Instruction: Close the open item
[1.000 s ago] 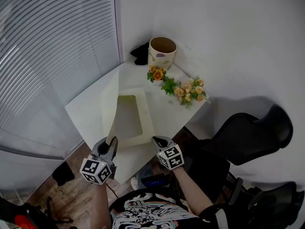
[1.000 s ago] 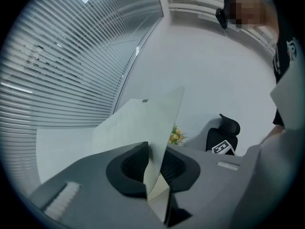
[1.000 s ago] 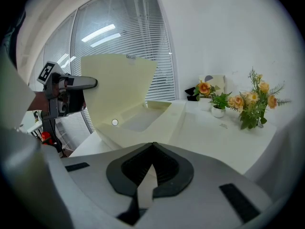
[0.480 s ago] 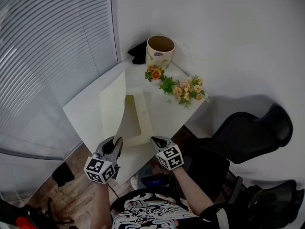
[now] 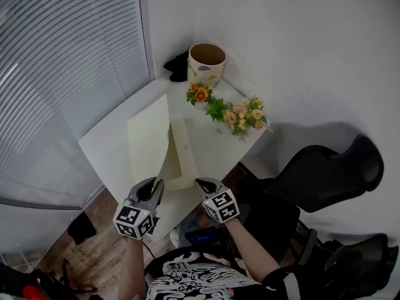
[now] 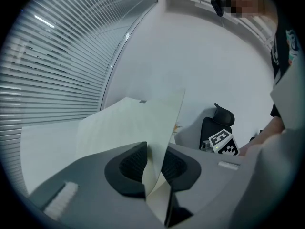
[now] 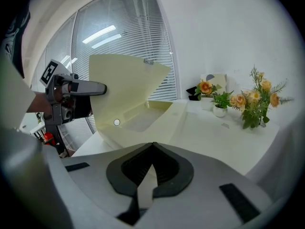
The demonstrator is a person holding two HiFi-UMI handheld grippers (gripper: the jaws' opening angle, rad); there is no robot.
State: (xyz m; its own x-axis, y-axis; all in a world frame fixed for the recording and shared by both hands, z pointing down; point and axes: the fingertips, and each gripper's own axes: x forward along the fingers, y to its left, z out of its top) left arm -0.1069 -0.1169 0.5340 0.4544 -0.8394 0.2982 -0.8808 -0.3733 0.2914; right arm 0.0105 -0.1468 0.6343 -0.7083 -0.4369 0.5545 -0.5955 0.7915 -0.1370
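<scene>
A flat cream box [image 5: 186, 150] lies on the white table [image 5: 103, 147], and its hinged lid [image 5: 149, 144] stands nearly upright over the left side of the tray. My left gripper [image 5: 153, 185] is at the lid's near corner. In the left gripper view the lid [image 6: 128, 123] runs between the pads of the left gripper [image 6: 155, 159], which still touch it. Those jaws have just been opening a little. My right gripper [image 5: 200, 183] hangs at the table's near edge, shut and empty. The right gripper [image 7: 152, 149] faces the tray [image 7: 143, 118] and the raised lid [image 7: 124, 82].
At the table's far corner stand a cream pot [image 5: 207, 61], a black object [image 5: 176, 67] and two small flower plants [image 5: 200, 95] [image 5: 245, 117]. Window blinds [image 5: 62, 74] close off the left. A black chair [image 5: 325, 174] is at the right.
The lid has swung from leaning out to the left to nearly upright over the tray. My left gripper has moved right with it. The right gripper has stayed put.
</scene>
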